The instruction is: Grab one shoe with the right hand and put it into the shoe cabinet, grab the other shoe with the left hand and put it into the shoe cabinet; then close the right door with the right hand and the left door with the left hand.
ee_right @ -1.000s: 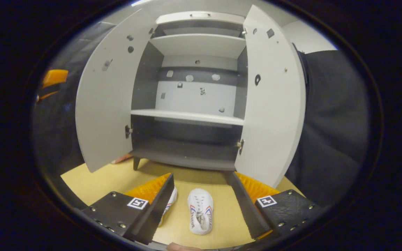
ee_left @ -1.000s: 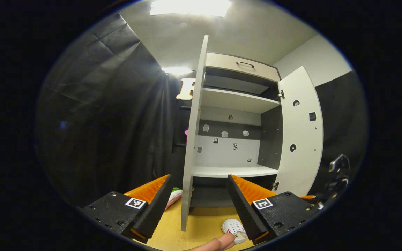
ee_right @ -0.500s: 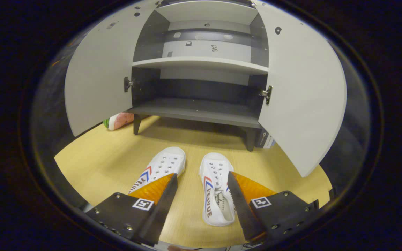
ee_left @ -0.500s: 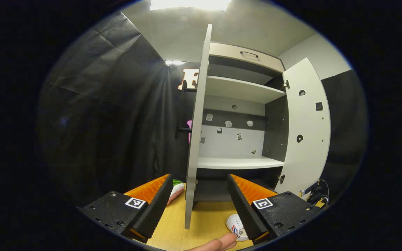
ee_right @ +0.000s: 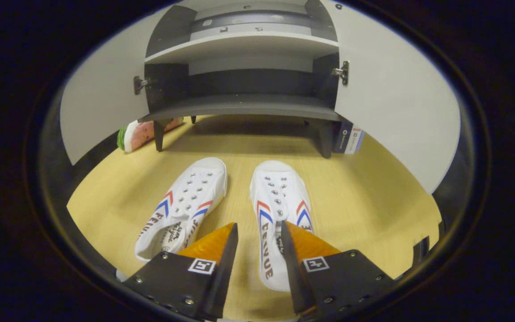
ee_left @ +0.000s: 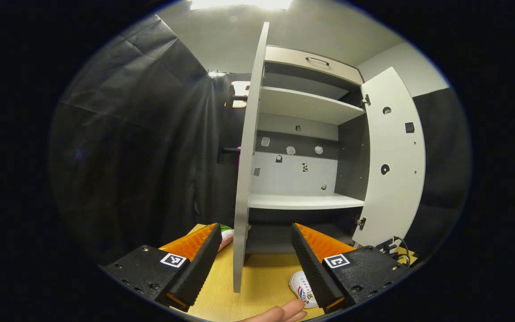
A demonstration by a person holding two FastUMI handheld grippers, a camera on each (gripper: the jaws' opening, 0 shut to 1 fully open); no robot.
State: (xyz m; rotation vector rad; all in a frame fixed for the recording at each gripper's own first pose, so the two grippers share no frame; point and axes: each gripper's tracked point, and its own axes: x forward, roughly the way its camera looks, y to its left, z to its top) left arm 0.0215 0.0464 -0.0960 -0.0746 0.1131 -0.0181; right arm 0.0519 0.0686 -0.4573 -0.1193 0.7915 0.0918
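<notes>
Shoes: white canvas, red-and-blue chevrons, metal eyelets, laceless.

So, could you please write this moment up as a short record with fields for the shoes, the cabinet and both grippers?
shoes: two white shoes on the wooden floor in front of the cabinet, left shoe and right shoe, toes toward it
cabinet: both doors open, left door and right door; the shelves in sight hold no shoes
right gripper: low over the right shoe, jaws narrowed around its inner side, grip not confirmed
left gripper: jaws open, holding nothing, facing the left door's edge
other: watermelon-patterned object beside the cabinet's left leg
</notes>
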